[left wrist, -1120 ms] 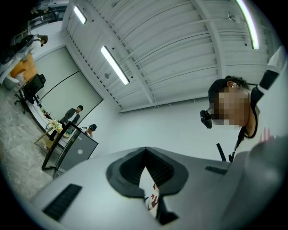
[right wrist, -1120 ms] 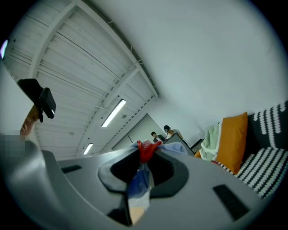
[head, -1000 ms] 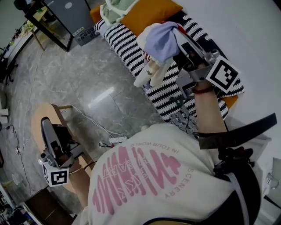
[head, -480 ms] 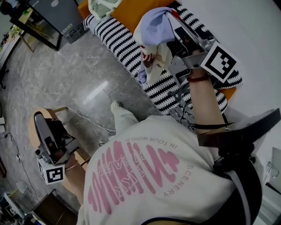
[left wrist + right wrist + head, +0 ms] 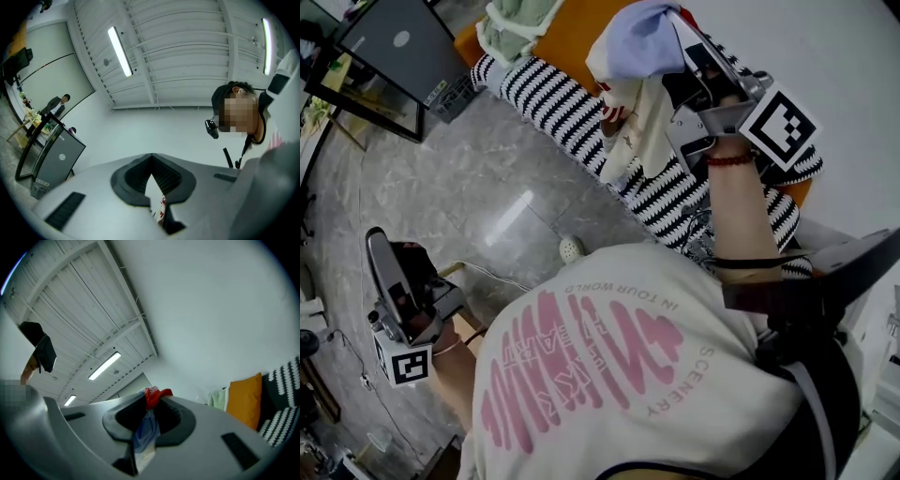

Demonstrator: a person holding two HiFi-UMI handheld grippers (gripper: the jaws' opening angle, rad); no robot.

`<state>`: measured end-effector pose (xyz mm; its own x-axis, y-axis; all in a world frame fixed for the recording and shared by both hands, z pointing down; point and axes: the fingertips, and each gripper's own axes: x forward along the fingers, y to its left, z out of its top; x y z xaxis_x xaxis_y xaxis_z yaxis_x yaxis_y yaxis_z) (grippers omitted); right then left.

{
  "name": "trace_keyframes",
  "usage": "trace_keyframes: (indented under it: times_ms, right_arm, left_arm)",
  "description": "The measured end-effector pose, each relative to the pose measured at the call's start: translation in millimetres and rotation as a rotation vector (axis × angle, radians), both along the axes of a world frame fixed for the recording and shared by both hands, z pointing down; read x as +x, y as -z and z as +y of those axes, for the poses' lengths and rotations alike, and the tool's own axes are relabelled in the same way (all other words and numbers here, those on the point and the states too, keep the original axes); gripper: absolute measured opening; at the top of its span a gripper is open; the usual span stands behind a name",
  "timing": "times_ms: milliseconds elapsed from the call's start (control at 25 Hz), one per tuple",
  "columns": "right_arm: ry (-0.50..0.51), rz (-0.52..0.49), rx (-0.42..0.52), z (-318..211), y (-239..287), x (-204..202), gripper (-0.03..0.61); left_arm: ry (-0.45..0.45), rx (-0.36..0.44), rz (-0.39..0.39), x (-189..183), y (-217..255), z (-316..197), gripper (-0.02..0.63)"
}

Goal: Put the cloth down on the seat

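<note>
Right gripper point(image 5: 684, 37) is clamped on a bundled blue, cream and red cloth point(image 5: 642, 56), which is held hanging above the black-and-white striped seat point(image 5: 553, 98). Since a second ago, the bundle has been carried closer to the orange cushion point(image 5: 577, 28). The left gripper point(image 5: 382, 258) is held with jaws together and empty, and has been shifted out over the grey floor point(image 5: 487, 187).

shirt point(image 5: 649, 373) print, IN YOUR WORLD, SCENERY
</note>
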<state>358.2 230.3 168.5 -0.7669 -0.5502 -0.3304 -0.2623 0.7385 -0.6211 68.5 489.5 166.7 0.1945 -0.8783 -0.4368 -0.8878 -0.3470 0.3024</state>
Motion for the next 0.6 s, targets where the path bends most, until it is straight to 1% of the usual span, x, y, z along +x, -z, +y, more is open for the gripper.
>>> trace_keyframes:
  times_ms: [200, 400, 600]
  right_arm:
    - [-0.04, -0.018, 0.008, -30, 2, -35, 0.063]
    - [-0.07, -0.002, 0.039, -48, 8, -62, 0.063]
    - [-0.102, -0.006, 0.039, -93, 26, -89, 0.063]
  left_arm:
    - [-0.02, -0.006, -0.016, -47, 0, -35, 0.009]
    - [-0.022, 0.018, -0.013, -83, -2, -50, 0.009]
    - [-0.011, -0.026, 0.022, -122, -4, -86, 0.009]
